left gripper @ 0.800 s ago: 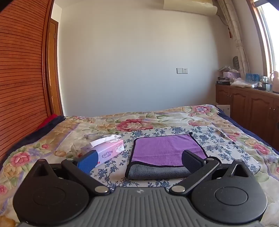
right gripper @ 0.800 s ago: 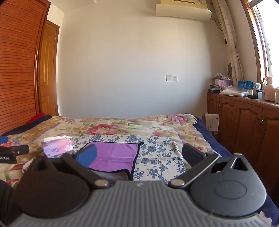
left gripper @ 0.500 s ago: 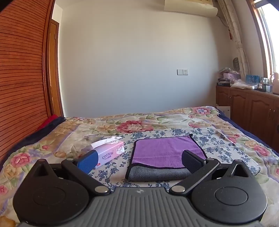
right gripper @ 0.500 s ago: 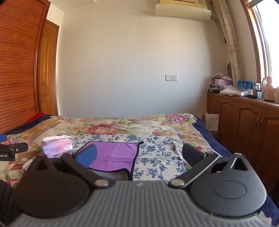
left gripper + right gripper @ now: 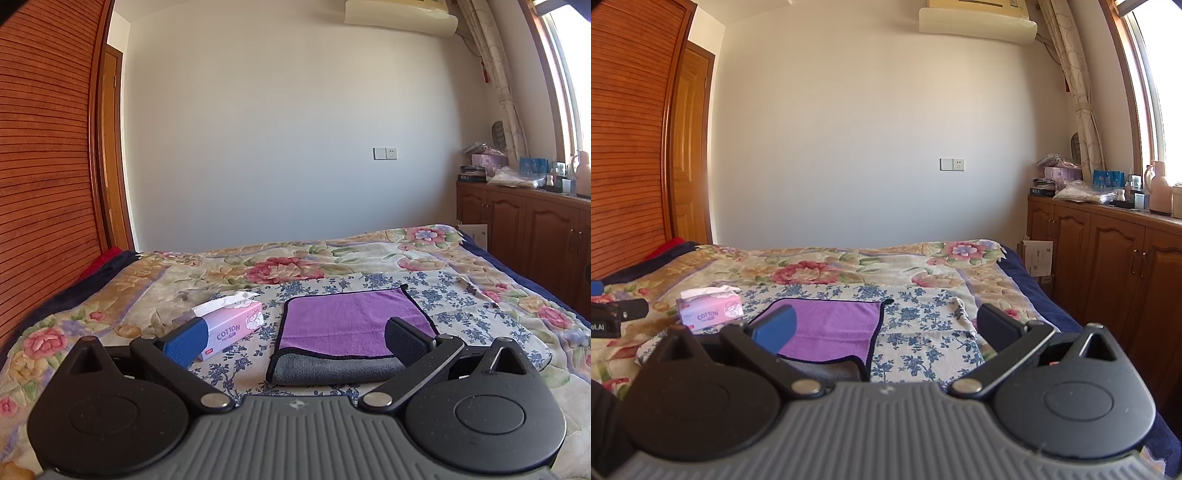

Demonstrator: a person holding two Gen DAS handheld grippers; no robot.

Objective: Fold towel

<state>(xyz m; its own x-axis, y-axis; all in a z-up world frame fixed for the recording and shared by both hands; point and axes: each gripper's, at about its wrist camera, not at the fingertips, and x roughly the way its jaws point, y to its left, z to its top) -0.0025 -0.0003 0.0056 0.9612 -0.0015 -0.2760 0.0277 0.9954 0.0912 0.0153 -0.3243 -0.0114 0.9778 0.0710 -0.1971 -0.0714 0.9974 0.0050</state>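
A purple towel (image 5: 343, 321) with a grey underside and dark trim lies folded flat on a blue-flowered cloth (image 5: 461, 306) on the bed. Its grey folded edge faces me. My left gripper (image 5: 295, 341) is open and empty, held above the bed just short of the towel's near edge. My right gripper (image 5: 886, 328) is open and empty, to the right of the towel (image 5: 834, 325) and short of it. The left gripper's body (image 5: 613, 317) shows at the left edge of the right wrist view.
A pink tissue box (image 5: 231, 325) sits left of the towel, also in the right wrist view (image 5: 711, 312). The bed has a floral quilt (image 5: 295, 266). Wooden cabinets (image 5: 1108, 266) with clutter on top stand on the right. A wooden wardrobe (image 5: 44, 184) stands on the left.
Both grippers have drifted very slightly; the towel sits a touch lower in the left wrist view. Nothing was grasped or let go.
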